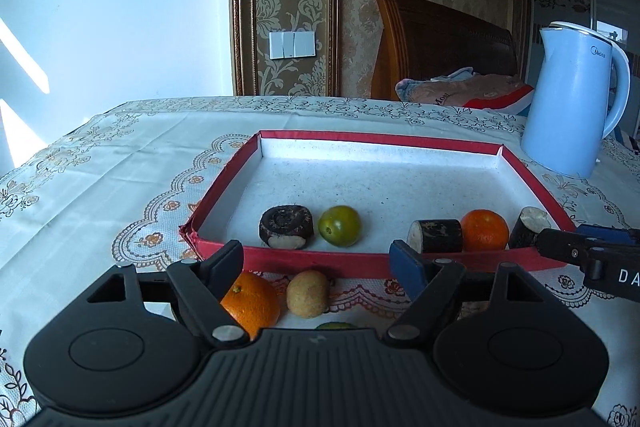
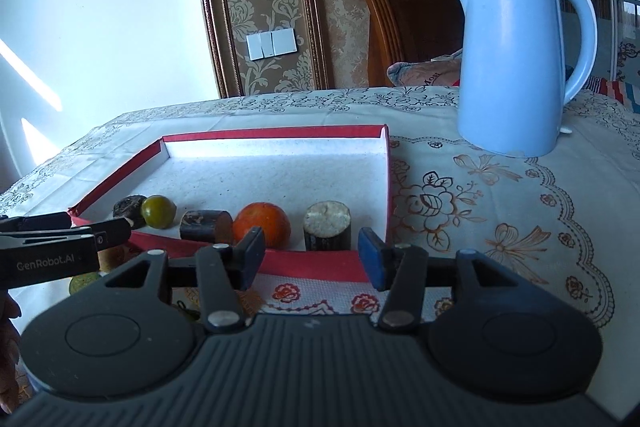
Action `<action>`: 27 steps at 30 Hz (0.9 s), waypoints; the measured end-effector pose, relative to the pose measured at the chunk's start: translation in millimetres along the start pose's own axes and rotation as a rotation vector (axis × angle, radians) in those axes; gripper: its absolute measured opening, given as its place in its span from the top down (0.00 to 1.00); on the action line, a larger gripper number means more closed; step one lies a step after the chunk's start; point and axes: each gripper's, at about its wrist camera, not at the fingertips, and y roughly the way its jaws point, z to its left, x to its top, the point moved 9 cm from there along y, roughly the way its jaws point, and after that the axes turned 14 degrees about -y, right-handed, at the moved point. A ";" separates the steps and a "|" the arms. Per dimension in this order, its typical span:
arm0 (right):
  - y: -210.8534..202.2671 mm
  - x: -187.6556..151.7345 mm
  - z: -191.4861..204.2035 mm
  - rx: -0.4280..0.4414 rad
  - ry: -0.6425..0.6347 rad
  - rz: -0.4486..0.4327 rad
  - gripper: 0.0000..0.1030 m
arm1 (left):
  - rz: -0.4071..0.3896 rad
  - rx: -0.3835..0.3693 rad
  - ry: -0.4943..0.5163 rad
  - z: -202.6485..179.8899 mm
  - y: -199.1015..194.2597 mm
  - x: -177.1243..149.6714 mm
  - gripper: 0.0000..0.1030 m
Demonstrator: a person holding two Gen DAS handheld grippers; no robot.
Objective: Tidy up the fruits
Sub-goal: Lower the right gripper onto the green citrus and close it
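Both grippers are empty: left gripper (image 1: 318, 261) wide open, right gripper (image 2: 312, 253) half open. Five pieces line the tray (image 1: 320, 257) front; orange (image 1: 250, 303) and others lie lower centre. Risk: jaws nudge round fruit, rolling it away.

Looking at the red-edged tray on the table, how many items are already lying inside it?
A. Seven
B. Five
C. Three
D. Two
B. Inside the red tray a row of five shows: a dark round piece, a green fruit, a dark cut piece, an orange and another dark cut piece.
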 end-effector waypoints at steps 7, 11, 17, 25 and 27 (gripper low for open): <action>-21.4 -14.8 29.9 0.082 -0.035 0.006 0.52 | -0.027 -0.004 0.001 17.7 -19.7 -6.7 0.22; -28.5 -22.2 49.0 0.126 -0.067 0.018 0.52 | -0.033 0.022 0.012 32.5 -26.3 -11.4 0.22; -31.7 -26.8 68.2 0.168 -0.082 0.034 0.52 | -0.014 0.026 -0.042 52.0 -28.0 -15.3 0.22; -23.4 -25.5 81.4 0.170 -0.101 0.066 0.52 | 0.003 0.017 -0.074 57.3 -27.8 -18.2 0.22; -20.0 -25.5 83.8 0.171 -0.102 0.079 0.52 | 0.010 0.008 -0.076 57.2 -28.1 -18.9 0.22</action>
